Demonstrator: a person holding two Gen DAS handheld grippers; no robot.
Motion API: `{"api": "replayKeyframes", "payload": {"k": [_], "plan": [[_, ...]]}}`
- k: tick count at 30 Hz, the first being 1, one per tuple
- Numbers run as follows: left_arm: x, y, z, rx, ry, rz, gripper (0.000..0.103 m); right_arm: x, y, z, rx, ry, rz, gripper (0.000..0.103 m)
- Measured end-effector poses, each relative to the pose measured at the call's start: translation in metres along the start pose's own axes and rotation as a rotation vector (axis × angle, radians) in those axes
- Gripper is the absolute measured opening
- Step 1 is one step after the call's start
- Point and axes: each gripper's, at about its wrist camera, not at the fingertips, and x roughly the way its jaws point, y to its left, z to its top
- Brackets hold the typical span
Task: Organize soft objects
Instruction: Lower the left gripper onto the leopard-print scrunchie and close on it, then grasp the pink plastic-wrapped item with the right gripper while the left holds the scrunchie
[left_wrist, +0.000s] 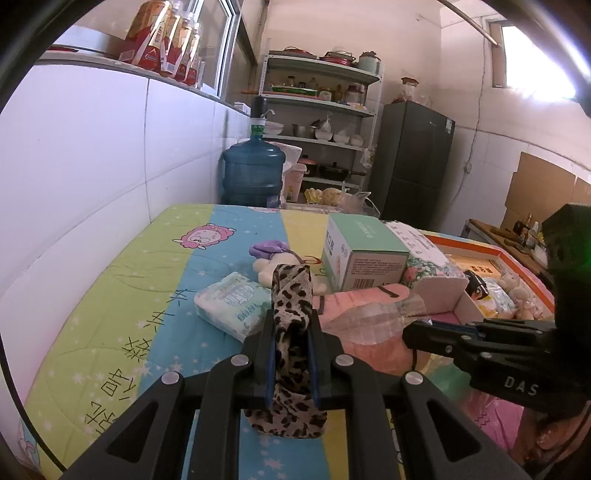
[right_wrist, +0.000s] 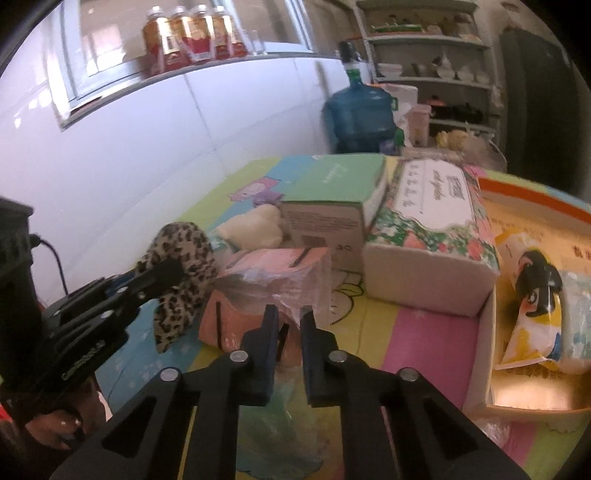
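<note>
Right now the left gripper (left_wrist: 290, 332) has its two jaws squeezed tight on a leopard-spotted cloth (left_wrist: 291, 314). The cloth looks soft and floppy. One end sticks up past the jaw tips and the other end droops down under them, held up off the bright quilt (left_wrist: 110, 295).

The right gripper (right_wrist: 288, 314) has its jaws close together with a thin gap. A crinkly clear plastic bag (right_wrist: 295, 280) sits right at the tips, over a pink towel (right_wrist: 258, 266). I cannot tell if the jaws really pinch the bag or only touch it.

I think the step in hand is putting the cloth away, with the bag maybe meant to take it. The next move needs the bag's mouth pulled wide, then the cloth poked in gently, since both are limp and will fold.

Ahead of the left jaws lie a squishy pack of tissues (left_wrist: 232, 306) and a cream plush toy (left_wrist: 269, 271). Beyond them stands a stiff green box (left_wrist: 362, 254). To the right of the right jaws is an open cardboard box (right_wrist: 484, 332), already holding a soft yellow packet (right_wrist: 528, 317).
</note>
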Motion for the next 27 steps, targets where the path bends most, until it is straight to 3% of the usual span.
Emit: {"api": "replayKeyframes", "payload": {"k": [25, 26, 27], "plan": [[-0.039, -0.022, 0.008, 0.039, -0.082, -0.010, 0.014, -0.066, 0.009, 0.005, -0.026, -0.171, -0.026, 0.006], [-0.040, -0.023, 0.008, 0.038, -0.081, -0.009, 0.014, -0.068, 0.004, 0.003, 0.002, -0.184, -0.030, 0.010], [-0.041, -0.023, 0.008, 0.037, -0.080, -0.007, 0.014, -0.068, 0.000, 0.003, 0.019, -0.189, -0.031, 0.027]]}}
